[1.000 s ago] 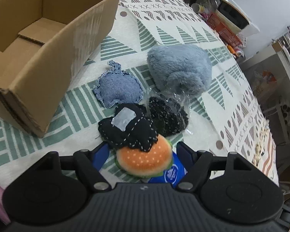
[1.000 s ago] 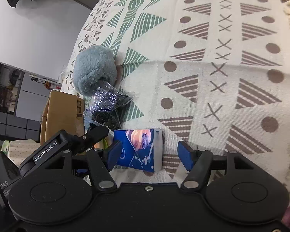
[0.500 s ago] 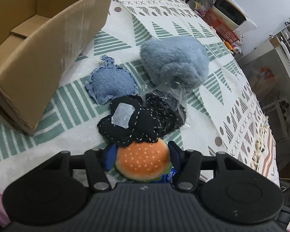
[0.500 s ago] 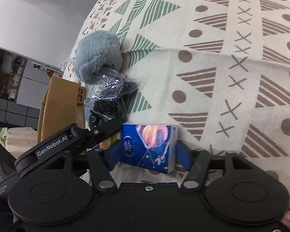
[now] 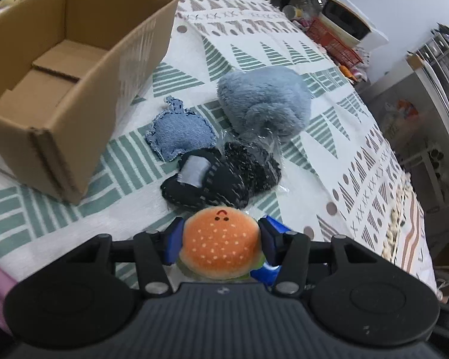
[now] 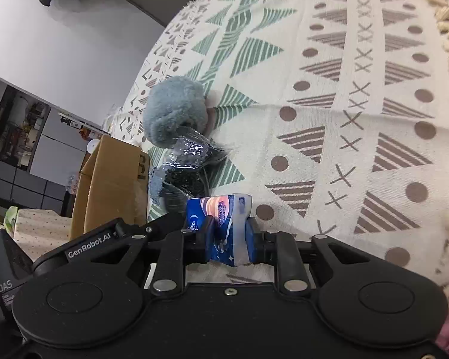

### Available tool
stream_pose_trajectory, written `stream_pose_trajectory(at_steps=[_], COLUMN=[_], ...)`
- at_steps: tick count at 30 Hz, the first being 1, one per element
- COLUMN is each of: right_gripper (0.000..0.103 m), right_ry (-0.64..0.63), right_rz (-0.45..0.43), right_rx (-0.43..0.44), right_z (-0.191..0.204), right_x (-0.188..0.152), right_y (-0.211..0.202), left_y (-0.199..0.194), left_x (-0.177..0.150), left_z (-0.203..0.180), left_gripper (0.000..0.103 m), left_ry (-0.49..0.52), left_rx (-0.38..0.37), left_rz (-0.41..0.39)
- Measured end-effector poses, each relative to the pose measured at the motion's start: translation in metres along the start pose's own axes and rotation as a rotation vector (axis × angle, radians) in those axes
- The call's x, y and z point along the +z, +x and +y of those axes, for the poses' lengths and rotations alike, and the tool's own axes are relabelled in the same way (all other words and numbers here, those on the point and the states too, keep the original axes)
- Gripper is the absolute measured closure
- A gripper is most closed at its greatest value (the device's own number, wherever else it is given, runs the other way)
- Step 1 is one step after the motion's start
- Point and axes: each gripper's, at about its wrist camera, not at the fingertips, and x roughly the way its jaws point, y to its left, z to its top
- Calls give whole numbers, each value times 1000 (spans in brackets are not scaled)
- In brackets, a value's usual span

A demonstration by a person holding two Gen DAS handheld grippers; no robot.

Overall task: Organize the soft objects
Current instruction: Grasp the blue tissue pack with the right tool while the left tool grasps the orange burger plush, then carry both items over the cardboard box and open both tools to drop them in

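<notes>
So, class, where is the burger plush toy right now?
In the left wrist view the burger plush toy sits at bottom centre, clamped in the left hand-held gripper, just in front of the dark stitched pouch.

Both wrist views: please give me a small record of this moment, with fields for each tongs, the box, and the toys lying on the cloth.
left tongs: shut on burger plush
right tongs: shut on blue tissue pack, squeezed
cardboard box: open, nothing inside
on tablecloth: grey furry plush, denim pouch, black stitched plush, dark bagged item
</notes>
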Motion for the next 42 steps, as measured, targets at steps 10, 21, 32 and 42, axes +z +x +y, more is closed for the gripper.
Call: stream_pose_trajectory(at_steps=[10, 21, 32, 42], right_gripper=[82, 82, 82, 82], right_ry=[-49, -67, -145, -188], right_rz=[-46, -136, -229, -272], right_rx=[-96, -191, -238, -252], right_z=[16, 41, 93, 134], right_x=[-13, -18, -16, -20], right_y=[-13, -37, -54, -49], left_y=[-36, -61, -84, -101], left_x=[3, 16, 31, 51], left_z=[-13, -5, 6, 26], left_gripper=[51, 51, 50, 50], left_ry=[125, 170, 184, 159], left_rx=[-8, -11, -57, -47], left_rz=[-59, -98, -131, -200])
